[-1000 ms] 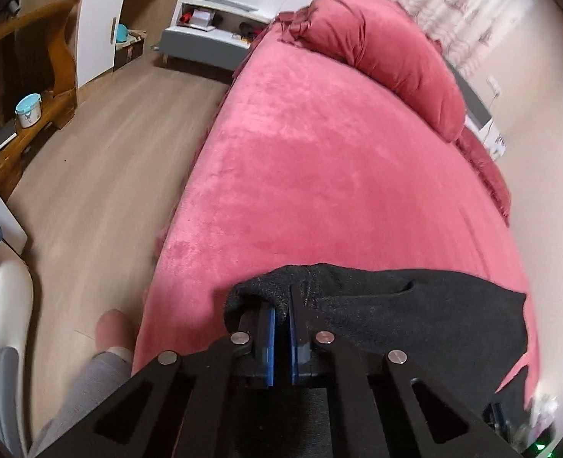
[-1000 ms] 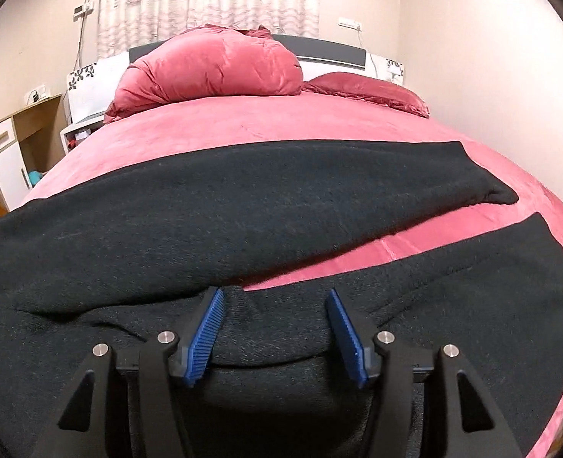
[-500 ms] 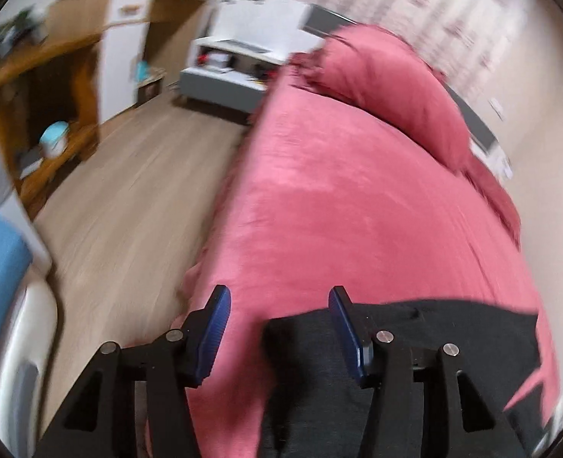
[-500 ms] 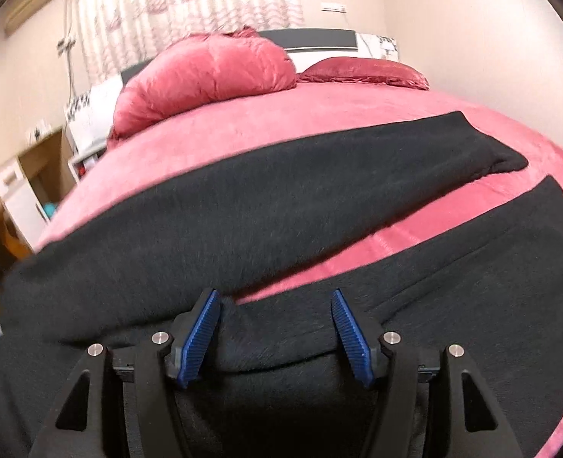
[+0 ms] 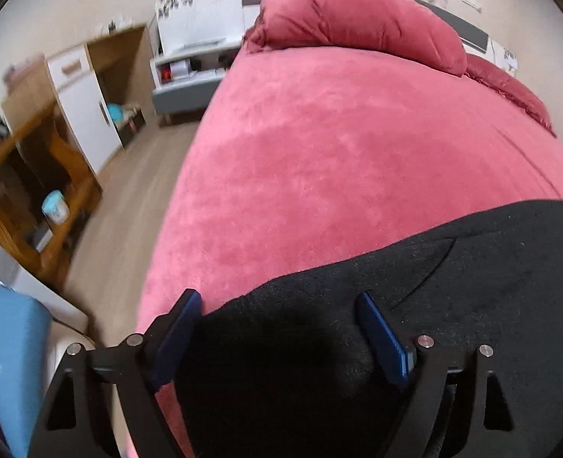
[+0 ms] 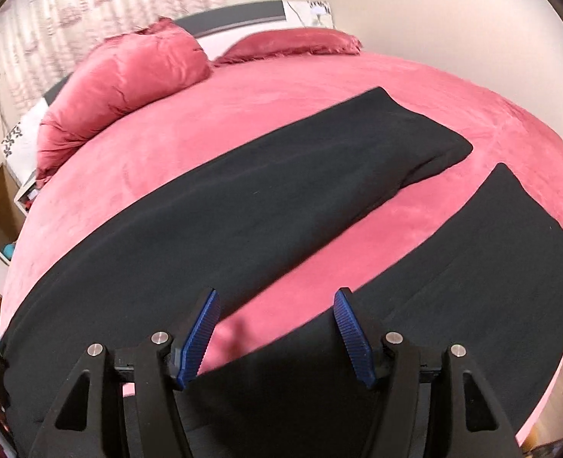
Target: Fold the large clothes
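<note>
Left gripper (image 5: pixel 277 324) jaws just opened wide, releasing black trousers (image 6: pixel 243 198); legs run up-right; right gripper (image 6: pixel 277 320) wide, empty.

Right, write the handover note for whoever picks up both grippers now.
Left gripper: jaws have just been opening, now wide, over the waist end of the black trousers, nothing pinched.
Right gripper: open, jaws have just been widening, above the crotch, gripping nothing.
Trousers lie flat on the pink bedspread, legs spread in a V, far leg and near leg apart.
Done: laid out. Left: bring one leg onto the other, then fold.
</note>
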A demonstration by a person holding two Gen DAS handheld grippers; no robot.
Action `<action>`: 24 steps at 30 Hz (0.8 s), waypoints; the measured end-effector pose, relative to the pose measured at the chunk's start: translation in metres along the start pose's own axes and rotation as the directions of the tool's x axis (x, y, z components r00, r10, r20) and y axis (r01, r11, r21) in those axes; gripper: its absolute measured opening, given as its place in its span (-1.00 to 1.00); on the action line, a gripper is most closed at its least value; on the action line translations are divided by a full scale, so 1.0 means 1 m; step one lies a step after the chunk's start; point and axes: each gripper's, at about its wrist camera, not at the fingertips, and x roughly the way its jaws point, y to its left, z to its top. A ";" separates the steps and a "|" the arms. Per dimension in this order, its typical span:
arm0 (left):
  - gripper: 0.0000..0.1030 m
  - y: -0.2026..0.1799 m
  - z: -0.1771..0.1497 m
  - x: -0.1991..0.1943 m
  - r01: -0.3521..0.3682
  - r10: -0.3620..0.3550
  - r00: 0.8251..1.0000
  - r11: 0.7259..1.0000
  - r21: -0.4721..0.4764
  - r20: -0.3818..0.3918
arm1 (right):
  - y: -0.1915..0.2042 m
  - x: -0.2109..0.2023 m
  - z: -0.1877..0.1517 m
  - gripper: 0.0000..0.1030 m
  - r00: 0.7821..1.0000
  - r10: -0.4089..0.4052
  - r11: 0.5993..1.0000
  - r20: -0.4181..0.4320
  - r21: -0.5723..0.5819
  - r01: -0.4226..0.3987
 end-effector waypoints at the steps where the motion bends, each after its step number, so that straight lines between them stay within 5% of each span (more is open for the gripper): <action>1: 0.69 0.001 0.001 0.000 0.001 -0.001 1.000 1.000 -0.003 -0.003 | -0.003 0.005 0.009 0.23 1.000 -0.001 1.000 -0.016 -0.006 0.001; 6: 0.69 -0.004 0.013 -0.004 0.019 -0.019 1.000 0.999 0.029 0.019 | 0.015 0.038 0.068 0.23 0.998 0.009 0.995 -0.064 -0.100 -0.016; 13: 0.79 -0.012 0.014 0.016 0.080 -0.079 0.997 0.994 0.070 -0.022 | 0.046 0.100 0.144 0.23 0.989 0.040 0.998 -0.142 0.048 -0.034; 17: 0.97 0.000 0.014 0.029 0.126 -0.126 0.991 0.992 0.001 -0.052 | 0.047 0.143 0.162 0.23 0.973 0.041 0.981 -0.229 0.196 0.004; 24: 1.00 -0.007 0.010 0.032 0.100 -0.099 0.995 0.995 0.023 -0.032 | 0.040 0.179 0.164 0.23 0.964 -0.035 0.960 -0.262 0.261 0.106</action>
